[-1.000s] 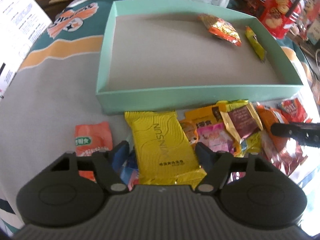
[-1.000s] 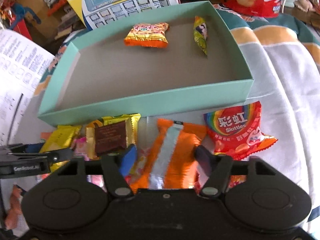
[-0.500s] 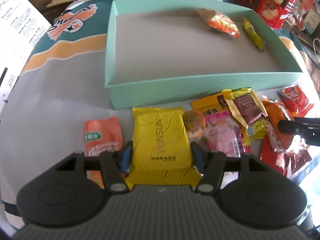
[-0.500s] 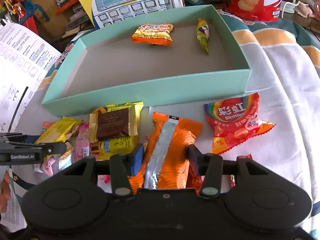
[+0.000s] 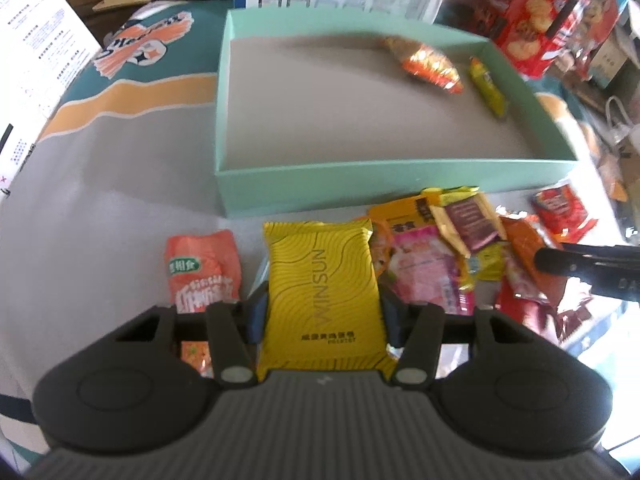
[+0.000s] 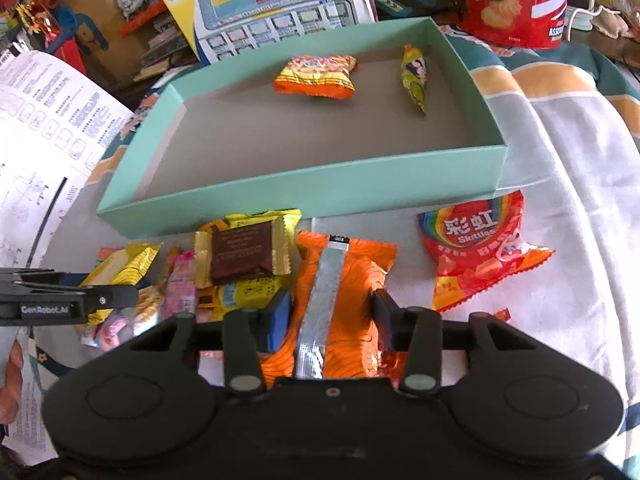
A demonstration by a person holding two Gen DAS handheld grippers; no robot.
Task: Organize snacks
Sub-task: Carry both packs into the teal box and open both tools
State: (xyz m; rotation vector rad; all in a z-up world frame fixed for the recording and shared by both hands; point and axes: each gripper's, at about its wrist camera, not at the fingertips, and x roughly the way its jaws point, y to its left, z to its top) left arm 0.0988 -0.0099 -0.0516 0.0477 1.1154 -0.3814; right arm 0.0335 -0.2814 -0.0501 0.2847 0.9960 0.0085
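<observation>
A yellow WINSUN pack (image 5: pixel 320 276) lies in front of the mint-green box (image 5: pixel 360 188), between the pads of my left gripper (image 5: pixel 322 312). Its jaws are closing and both pads touch the pack's sides. In the right wrist view an orange pack with a silver seam (image 6: pixel 344 280) sits pinched between the pads of my right gripper (image 6: pixel 330 316), whose jaws are also closing. The box (image 6: pixel 304 192) holds an orange-yellow snack bag (image 6: pixel 316 78) and a slim yellow-green pack (image 6: pixel 414 78). One finger of each gripper shows at the edge of the other view.
Loose snacks lie before the box: a red Skittles bag (image 6: pixel 476 248), a brown-and-gold pack (image 6: pixel 240 256), a pink pack (image 5: pixel 424 268), an orange-red pack (image 5: pixel 202 268). A red cookie tin (image 6: pixel 516 0) stands behind the box. Printed sheets (image 6: pixel 40 120) lie at the left.
Both grippers' jaws have narrowed onto their packs: the left on the yellow one, the right on the orange one. Both views have pulled back slightly from the box.
</observation>
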